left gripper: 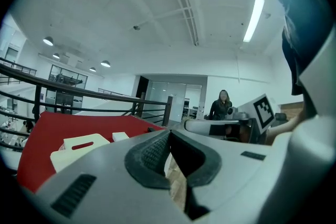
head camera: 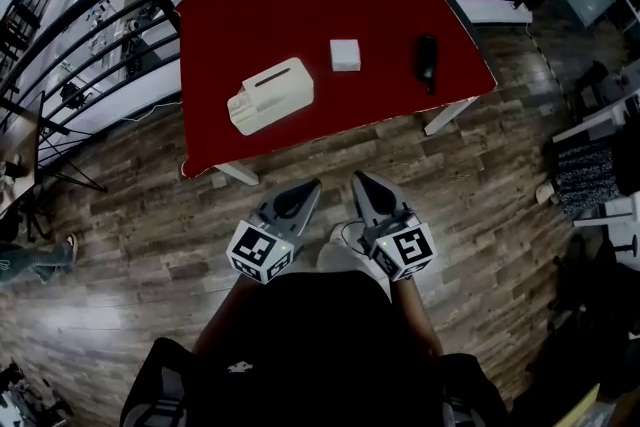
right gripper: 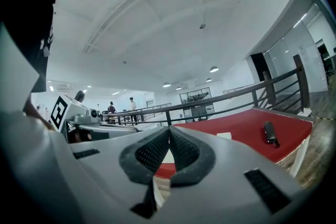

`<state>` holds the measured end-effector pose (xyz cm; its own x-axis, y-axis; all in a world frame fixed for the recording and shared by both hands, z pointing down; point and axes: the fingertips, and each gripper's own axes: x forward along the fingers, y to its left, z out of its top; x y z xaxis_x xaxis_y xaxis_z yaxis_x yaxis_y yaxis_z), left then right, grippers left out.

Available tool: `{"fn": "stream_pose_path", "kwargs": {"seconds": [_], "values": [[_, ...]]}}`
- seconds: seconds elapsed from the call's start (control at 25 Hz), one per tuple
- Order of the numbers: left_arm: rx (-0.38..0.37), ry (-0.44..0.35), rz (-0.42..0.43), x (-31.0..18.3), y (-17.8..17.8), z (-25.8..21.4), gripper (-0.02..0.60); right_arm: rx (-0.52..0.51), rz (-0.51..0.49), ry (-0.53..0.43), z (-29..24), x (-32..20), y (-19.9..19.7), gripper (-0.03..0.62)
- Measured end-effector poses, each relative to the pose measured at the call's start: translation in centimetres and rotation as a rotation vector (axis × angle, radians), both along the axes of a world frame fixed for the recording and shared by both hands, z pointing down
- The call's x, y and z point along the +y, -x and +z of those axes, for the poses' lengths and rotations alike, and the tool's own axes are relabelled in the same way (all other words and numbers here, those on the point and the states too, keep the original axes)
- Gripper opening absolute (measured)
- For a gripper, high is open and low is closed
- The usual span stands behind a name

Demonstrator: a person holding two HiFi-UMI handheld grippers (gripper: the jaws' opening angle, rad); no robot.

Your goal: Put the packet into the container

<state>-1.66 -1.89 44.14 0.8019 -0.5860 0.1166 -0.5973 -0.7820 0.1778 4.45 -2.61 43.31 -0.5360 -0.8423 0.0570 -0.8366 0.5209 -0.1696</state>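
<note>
Left gripper (head camera: 310,186): jaws were pressed together at the tips with nothing between them. It was held low in front of the person, over the floor, short of the table's near edge, nose toward the table.
Right gripper (head camera: 358,179): jaws were also closed tip to tip and empty. It sat just beside the left one, noses near each other but apart, marker cubes toward the person.
Floor (head camera: 130,215): wood planks, darker toward the edges of the head view.
Table (head camera: 250,5): red top on white legs, set ahead of both grippers.
Railing (head camera: 90,25): black bars ran behind and to the left of the table.
Bystander (left gripper: 222,105): one person in dark clothing stood far off in the left gripper view.
Container (head camera: 271,94): white box with a slot in its top, lying skewed on the near left part of the red top.
Black object (head camera: 427,61): slim and dark, lay on the right side of the table; kind could not be made out.
Packet (head camera: 345,54): small white square, lay on the table between container and black object, apart from both and outside the container.
</note>
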Motion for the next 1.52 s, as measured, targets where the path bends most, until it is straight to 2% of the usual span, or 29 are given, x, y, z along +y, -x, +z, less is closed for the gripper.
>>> {"fn": "stream_pose_path", "kwargs": {"seconds": [0.44, 0.8, 1.0, 1.2, 1.52], "values": [[-0.03, 0.0, -0.001, -6.3, -6.6, 0.7, 0.009, -0.009, -0.019, 0.041, 1.0, -6.5, -6.5, 0.021], [-0.059, 0.019, -0.026, -9.8, -7.0, 1.3, 0.009, -0.019, -0.038, 0.047, 1.6, -9.5, -7.8, 0.021], [-0.058, 0.016, 0.003, -11.8, -7.5, 1.3, 0.009, -0.014, -0.033, 0.065, 1.9, -11.0, -7.9, 0.021], [-0.048, 0.028, 0.074, -14.5, -8.5, 1.9, 0.009, 0.002, -0.007, 0.053, 2.3, -13.9, -8.6, 0.021], [-0.092, 0.018, 0.178, -20.6, -9.2, 2.5, 0.009, 0.011, 0.059, 0.049, 2.4, -20.2, -9.1, 0.021]]}}
